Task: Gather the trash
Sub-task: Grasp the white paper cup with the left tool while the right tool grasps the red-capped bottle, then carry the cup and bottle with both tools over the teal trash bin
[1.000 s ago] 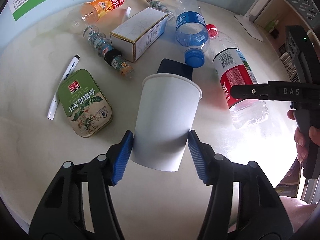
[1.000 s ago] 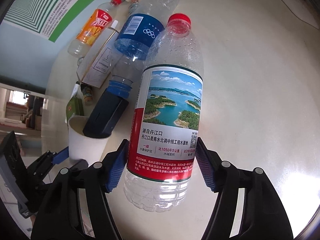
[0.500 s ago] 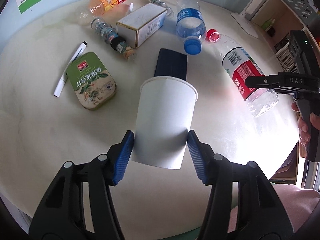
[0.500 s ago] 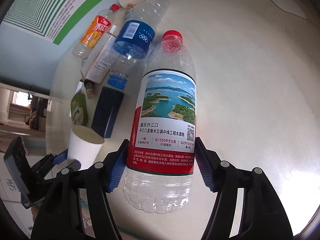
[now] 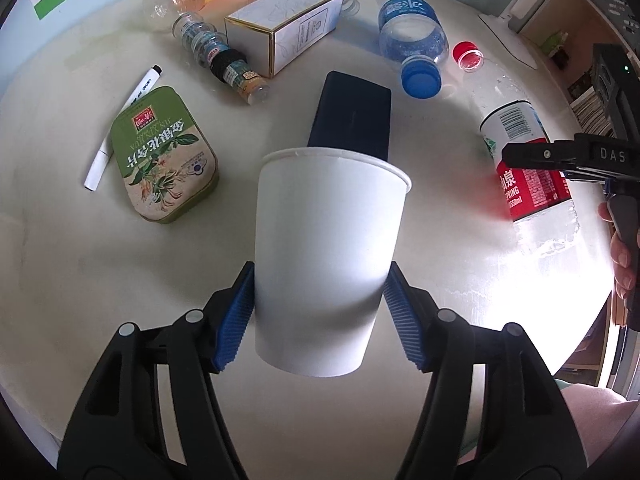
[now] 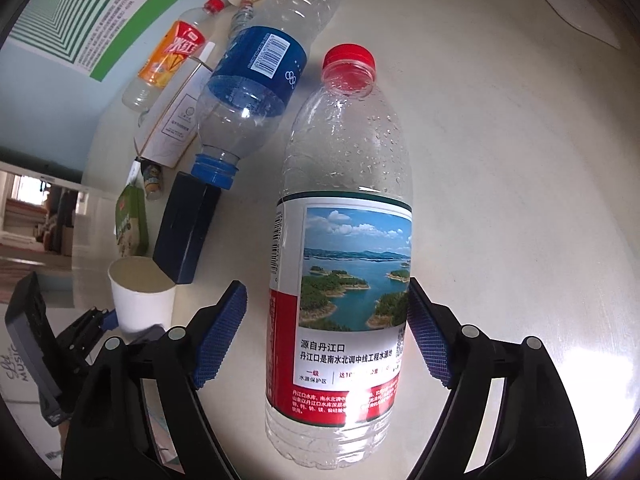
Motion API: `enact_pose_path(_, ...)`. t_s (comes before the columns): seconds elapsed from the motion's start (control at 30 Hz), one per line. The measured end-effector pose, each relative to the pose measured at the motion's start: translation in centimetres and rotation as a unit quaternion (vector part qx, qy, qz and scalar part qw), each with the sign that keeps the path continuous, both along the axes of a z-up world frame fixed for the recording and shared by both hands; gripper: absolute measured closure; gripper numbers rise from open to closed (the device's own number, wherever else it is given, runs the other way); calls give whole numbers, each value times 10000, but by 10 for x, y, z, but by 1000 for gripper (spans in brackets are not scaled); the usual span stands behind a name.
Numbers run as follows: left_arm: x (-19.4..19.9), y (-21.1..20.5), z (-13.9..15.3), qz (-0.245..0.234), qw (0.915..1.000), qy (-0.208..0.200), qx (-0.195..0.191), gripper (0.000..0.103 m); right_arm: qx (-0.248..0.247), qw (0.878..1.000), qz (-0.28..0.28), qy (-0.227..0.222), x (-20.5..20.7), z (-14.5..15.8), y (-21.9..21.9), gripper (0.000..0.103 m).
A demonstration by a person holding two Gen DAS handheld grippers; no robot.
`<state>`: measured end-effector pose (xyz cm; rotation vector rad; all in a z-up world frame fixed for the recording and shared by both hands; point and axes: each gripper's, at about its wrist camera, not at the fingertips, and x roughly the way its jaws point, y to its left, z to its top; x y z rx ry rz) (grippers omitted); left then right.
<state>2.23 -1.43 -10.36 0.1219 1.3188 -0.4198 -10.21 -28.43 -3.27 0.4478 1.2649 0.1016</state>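
Crowding the pale round table [image 5: 60, 240], bottles lie below a green-striped wall poster [image 6: 100, 12]

Black left gripper [image 5: 320, 316] and right gripper [image 6: 326, 332], ribbed blue pads, silver screws.

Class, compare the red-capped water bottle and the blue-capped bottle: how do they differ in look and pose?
The red-capped bottle sits between the right hand-held gripper's fingers, while the blue-capped bottle lies loose on the table. The red-capped bottle's label shows a lake scene over red; the blue-capped bottle's label is plain dark blue. Their caps point opposite ways. Both are clear plastic and look empty.
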Motion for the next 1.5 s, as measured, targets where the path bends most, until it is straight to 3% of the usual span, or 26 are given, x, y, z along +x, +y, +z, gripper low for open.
enact_pose_path(0.03,1,-1,1,-3,10000,-11,-8,43,27,10000,1,30,1,-2,-1,38)
enact_pose_path(0.27,9,-4,3,-27,10000,-35,-81,48,152,9999,0,16,-1,-3,-7,39)
enact_pose_path(0.67,-20,18,41,375,9988,-192,-265,48,779,9968,18,-194,-34,27,-35,40)
enact_pose_path(0.87,-40,24,57,734,9965,-305,-248,48,1198,9917,366,-296,-54,45,-32,40)
enact_pose_path(1.03,-54,35,69,1265,9907,-433,-231,48,1518,9825,1020,-346,-61,65,-10,40)
enact_pose_path(1.13,-71,53,77,1719,9836,-508,-184,48,1711,9727,1534,-335,-54,77,16,40)
enact_pose_path(1.23,-99,82,85,2326,9708,-574,-114,47,1730,9595,2202,-295,-42,87,54,40)
enact_pose_path(1.43,-178,165,84,3652,9287,-649,-48,47,1566,9231,3508,-204,-42,97,166,40)
enact_pose_path(1.5,-210,201,78,4080,9109,-619,-24,47,1531,9091,3869,-171,-51,97,208,40)
